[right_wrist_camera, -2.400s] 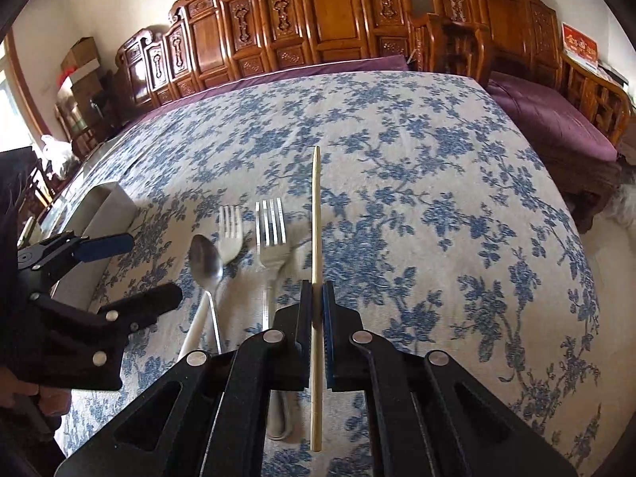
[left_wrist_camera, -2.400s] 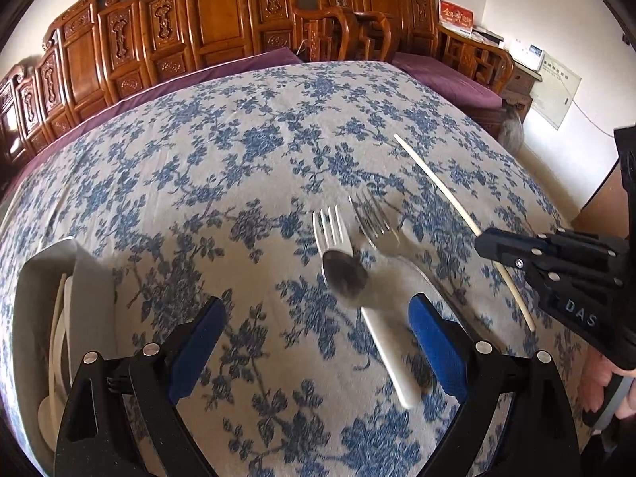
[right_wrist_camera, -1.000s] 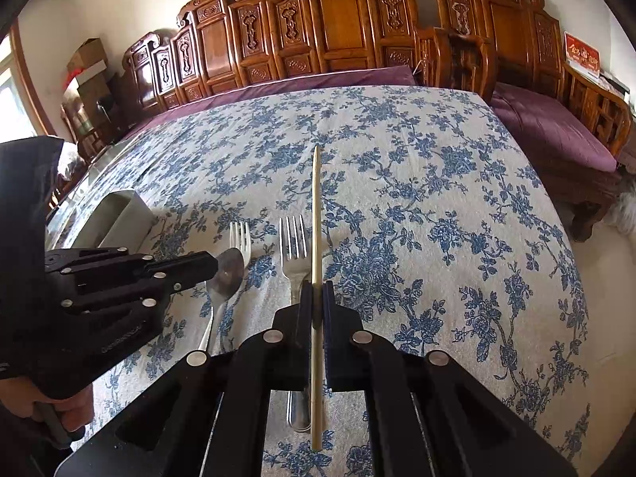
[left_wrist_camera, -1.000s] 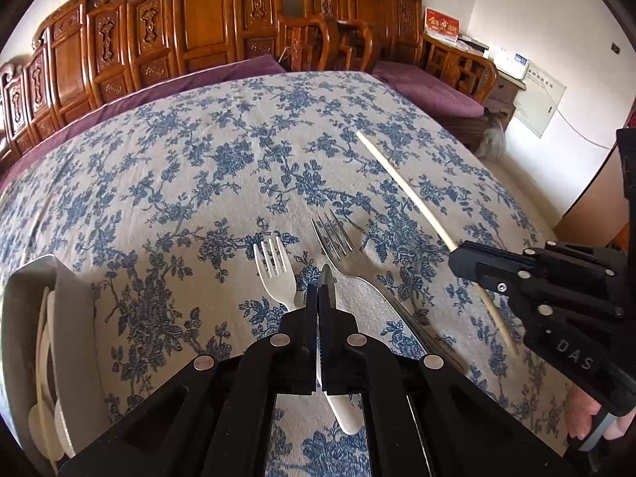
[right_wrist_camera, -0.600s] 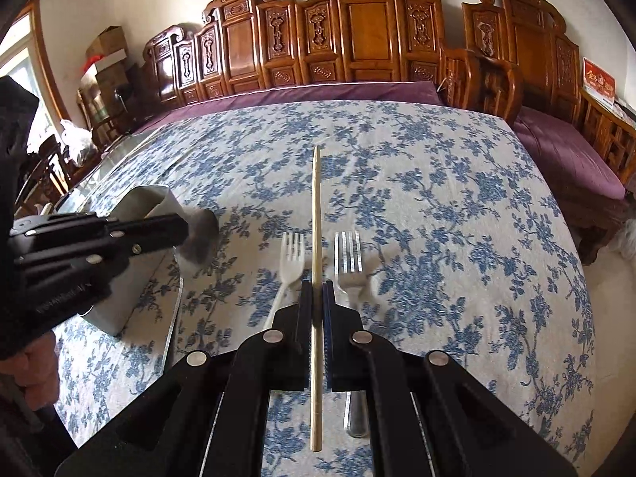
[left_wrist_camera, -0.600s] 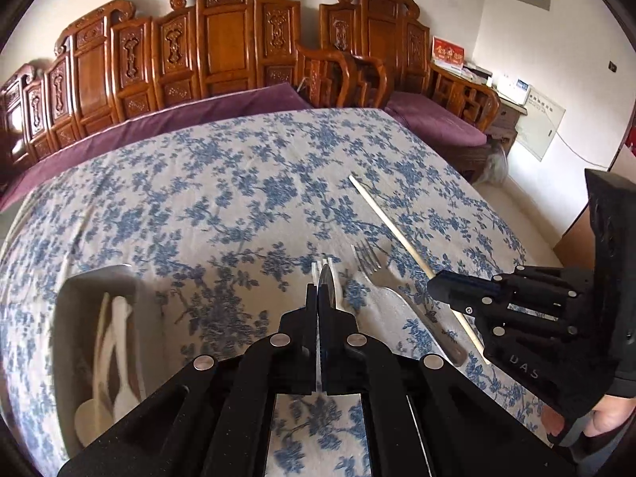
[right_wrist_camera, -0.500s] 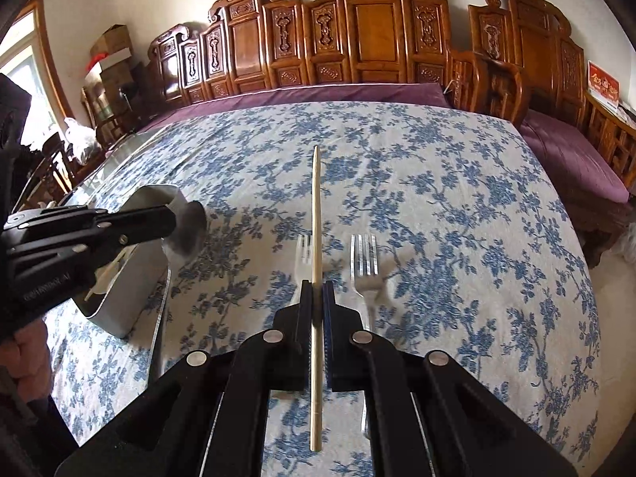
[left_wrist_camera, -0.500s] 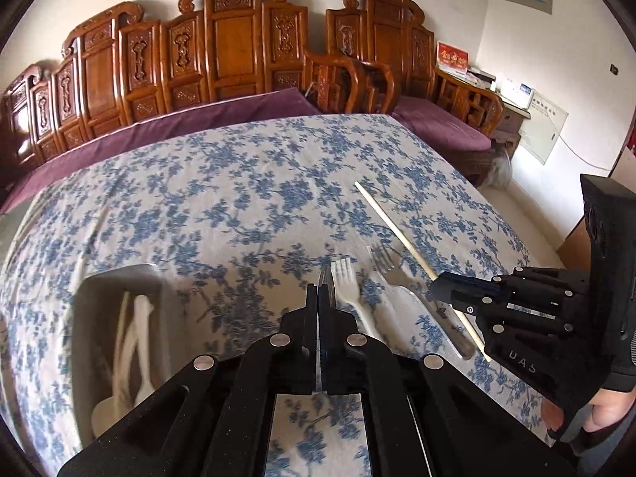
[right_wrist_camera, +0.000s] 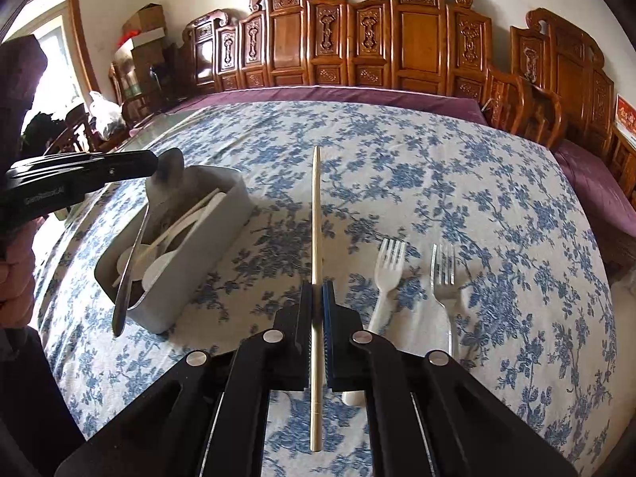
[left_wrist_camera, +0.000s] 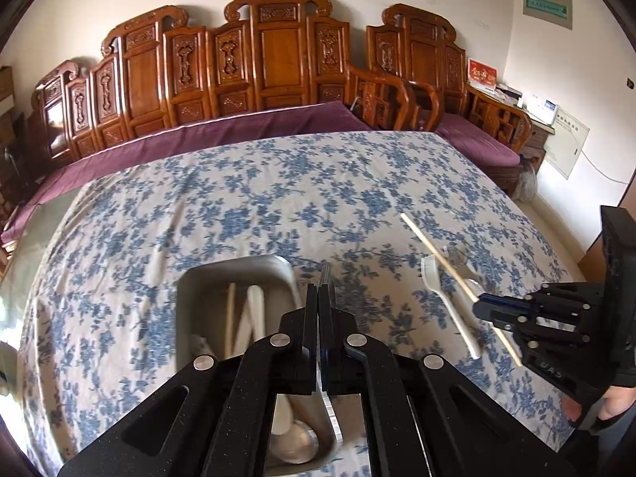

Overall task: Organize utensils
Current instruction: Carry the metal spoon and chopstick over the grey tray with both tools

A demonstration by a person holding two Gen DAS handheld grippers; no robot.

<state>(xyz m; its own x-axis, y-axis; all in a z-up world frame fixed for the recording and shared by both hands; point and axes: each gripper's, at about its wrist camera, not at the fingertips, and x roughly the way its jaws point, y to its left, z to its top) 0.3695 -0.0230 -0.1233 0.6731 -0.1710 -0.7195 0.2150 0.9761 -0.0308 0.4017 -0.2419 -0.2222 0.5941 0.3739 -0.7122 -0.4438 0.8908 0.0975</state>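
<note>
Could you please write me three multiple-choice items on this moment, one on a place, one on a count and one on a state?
1. Where is the metal spoon?
A. Flat on the tablecloth
B. Held by its bowl above the grey utensil box
C. Beside the forks

2. How many forks lie on the tablecloth?
A. One
B. Two
C. Four

3. What is the state of the right hand-held gripper?
A. Wide open and empty
B. Shut on a fork
C. Shut on the wooden chopstick

Answers:
1 B: the left hand-held gripper pinches the spoon's bowl and the handle hangs down over the box.
2 B: a white plastic fork and a metal fork lie side by side.
3 C: the chopstick runs between its closed pads.
</note>
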